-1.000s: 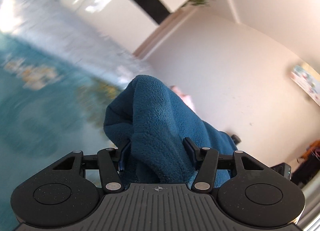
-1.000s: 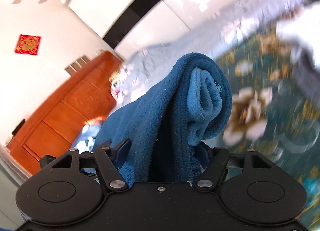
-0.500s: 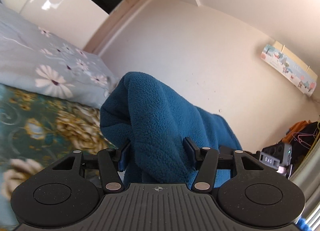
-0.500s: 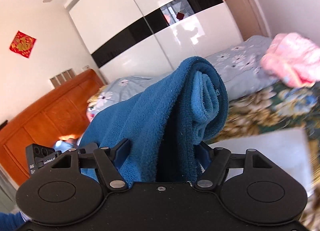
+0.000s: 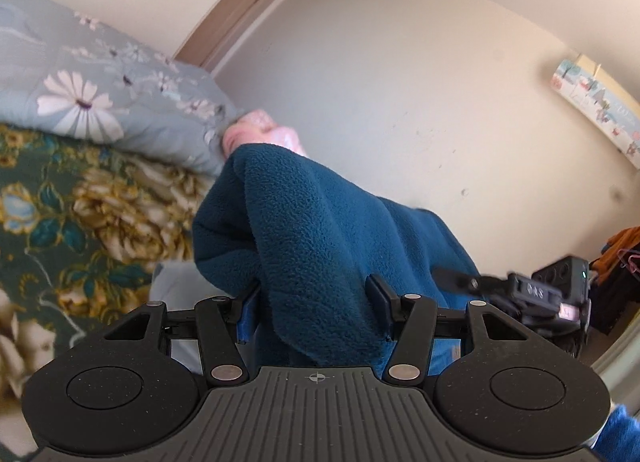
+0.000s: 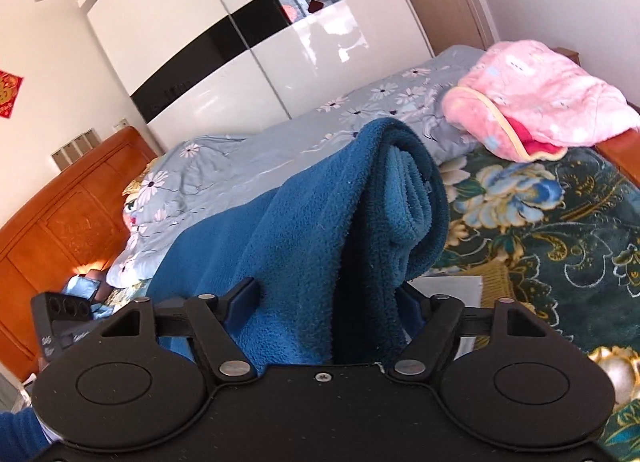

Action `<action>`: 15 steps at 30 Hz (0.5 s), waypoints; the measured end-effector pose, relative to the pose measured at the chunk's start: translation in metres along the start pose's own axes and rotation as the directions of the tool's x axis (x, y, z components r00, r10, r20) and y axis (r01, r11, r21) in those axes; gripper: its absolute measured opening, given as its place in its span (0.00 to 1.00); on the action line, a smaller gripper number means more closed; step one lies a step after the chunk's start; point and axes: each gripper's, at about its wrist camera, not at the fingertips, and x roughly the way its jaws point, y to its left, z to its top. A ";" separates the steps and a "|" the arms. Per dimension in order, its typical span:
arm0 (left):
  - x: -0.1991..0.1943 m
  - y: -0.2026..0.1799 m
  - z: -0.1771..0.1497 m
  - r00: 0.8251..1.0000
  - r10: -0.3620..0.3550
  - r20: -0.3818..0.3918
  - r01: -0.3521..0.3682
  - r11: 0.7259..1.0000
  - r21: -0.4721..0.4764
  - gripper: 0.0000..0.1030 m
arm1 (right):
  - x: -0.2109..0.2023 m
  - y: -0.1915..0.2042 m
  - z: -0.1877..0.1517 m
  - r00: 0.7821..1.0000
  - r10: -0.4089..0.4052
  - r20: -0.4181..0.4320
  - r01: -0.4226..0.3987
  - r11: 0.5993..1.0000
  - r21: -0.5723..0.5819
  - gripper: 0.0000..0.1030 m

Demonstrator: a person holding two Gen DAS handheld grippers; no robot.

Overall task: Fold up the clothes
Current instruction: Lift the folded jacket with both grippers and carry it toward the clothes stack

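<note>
A dark blue fleece garment [image 5: 304, 230] is held up above the bed between both grippers. My left gripper [image 5: 314, 294] is shut on one bunched end of it. My right gripper [image 6: 332, 294] is shut on the other end [image 6: 320, 230], where folded layers and a lighter blue lining [image 6: 412, 206] bulge out. The fleece stretches sideways from each gripper toward the other. The right gripper [image 5: 532, 294] shows at the right edge of the left wrist view, and the left gripper [image 6: 60, 318] at the left edge of the right wrist view. Fleece hides the fingertips.
The bed has a dark green floral cover [image 6: 552, 222] and a pale blue flowered quilt [image 6: 280, 158]. A pink blanket [image 6: 532, 98] lies on the quilt. A flat white sheet [image 6: 448, 286] lies on the cover below the fleece. A wooden headboard [image 6: 56, 230] stands left, a white wardrobe [image 6: 248, 46] behind.
Both views have swung from blurred motion to a steady look over the bed. The fleece stays gripped in both grippers. The pink blanket has come into view.
</note>
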 end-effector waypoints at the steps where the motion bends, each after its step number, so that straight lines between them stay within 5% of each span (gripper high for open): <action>1: 0.004 0.004 -0.004 1.000 0.010 -0.010 -0.010 1.000 -0.001 0.50 | 0.007 -0.007 -0.002 1.000 -0.012 -0.012 0.012 1.000 0.010 0.72; 6: 0.016 0.019 -0.020 0.998 0.054 -0.032 -0.053 0.998 0.031 0.50 | 0.033 -0.036 -0.017 0.997 -0.047 -0.054 0.049 0.998 0.041 0.73; 15: 0.011 0.017 -0.018 0.997 0.068 -0.046 -0.063 0.994 0.093 0.59 | 0.034 -0.043 -0.037 0.998 -0.063 -0.001 0.063 0.997 0.035 0.76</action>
